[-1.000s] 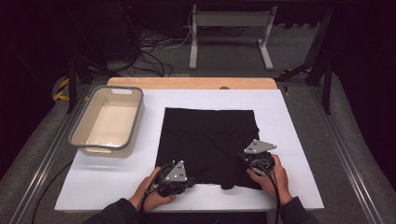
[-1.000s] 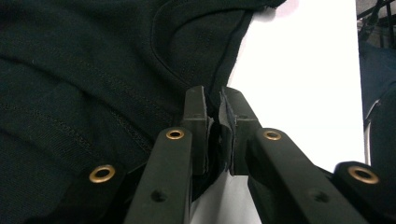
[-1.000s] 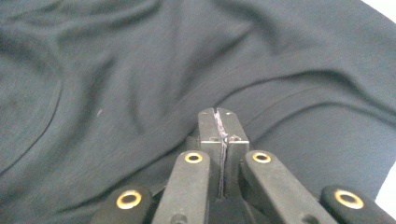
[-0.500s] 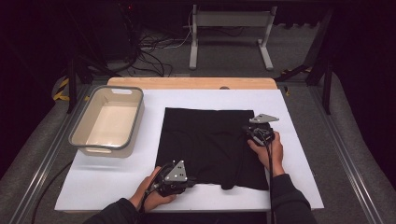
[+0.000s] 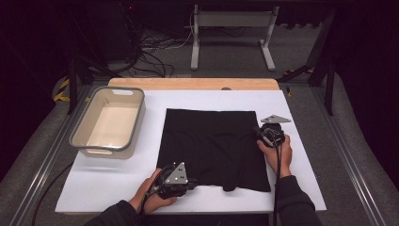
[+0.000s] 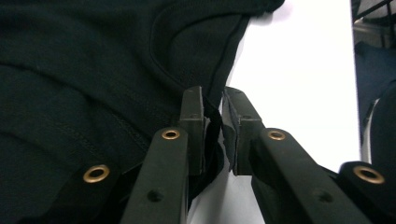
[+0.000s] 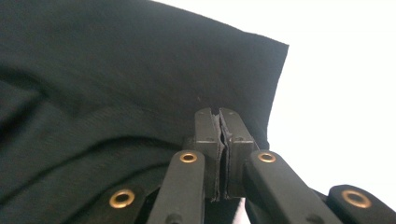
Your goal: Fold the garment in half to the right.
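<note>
A black cloth (image 5: 211, 141) lies spread flat on the white table (image 5: 103, 183). My left gripper (image 5: 192, 184) sits at the cloth's near left corner. In the left gripper view (image 6: 214, 107) its jaws have just eased open a little, and a fold of the cloth's edge (image 6: 93, 70) still sits pinched between the pads. My right gripper (image 5: 259, 132) rests at the cloth's right edge, toward the far corner. In the right gripper view (image 7: 219, 116) its jaws have just eased a hair apart. The pads still meet over the cloth (image 7: 116, 70), and I see no fabric between them.
A grey-rimmed beige bin (image 5: 75, 141) stands at the table's left, apart from the cloth. Bare white table runs along the right of the cloth and in front of the bin. A wooden strip (image 5: 188, 84) marks the far edge.
My right gripper has travelled away from the person along the cloth's right edge, from the near part to the far part. The left gripper and the cloth have stayed put.
</note>
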A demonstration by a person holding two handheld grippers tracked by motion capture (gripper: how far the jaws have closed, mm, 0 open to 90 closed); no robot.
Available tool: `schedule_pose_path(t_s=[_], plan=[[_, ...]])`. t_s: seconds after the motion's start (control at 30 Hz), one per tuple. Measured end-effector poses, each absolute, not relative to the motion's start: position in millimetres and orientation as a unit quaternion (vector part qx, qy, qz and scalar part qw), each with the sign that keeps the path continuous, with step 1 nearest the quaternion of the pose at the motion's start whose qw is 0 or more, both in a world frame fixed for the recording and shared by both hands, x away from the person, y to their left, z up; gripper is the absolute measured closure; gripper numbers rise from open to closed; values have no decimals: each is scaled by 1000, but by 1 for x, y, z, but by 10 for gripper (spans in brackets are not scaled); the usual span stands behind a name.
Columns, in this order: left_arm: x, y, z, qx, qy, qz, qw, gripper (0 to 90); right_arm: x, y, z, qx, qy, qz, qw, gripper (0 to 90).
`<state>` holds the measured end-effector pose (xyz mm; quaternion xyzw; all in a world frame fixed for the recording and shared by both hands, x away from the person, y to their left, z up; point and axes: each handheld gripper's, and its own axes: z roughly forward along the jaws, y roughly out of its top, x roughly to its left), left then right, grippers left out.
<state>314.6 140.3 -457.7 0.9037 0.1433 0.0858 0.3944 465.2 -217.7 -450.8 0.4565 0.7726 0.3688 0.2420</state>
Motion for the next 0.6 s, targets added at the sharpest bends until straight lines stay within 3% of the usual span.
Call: schedule_pose_path(t_s=[0.6], plan=[[319, 180, -429, 868, 182, 162, 432, 739, 434, -224, -422, 418, 734, 469, 257, 749]])
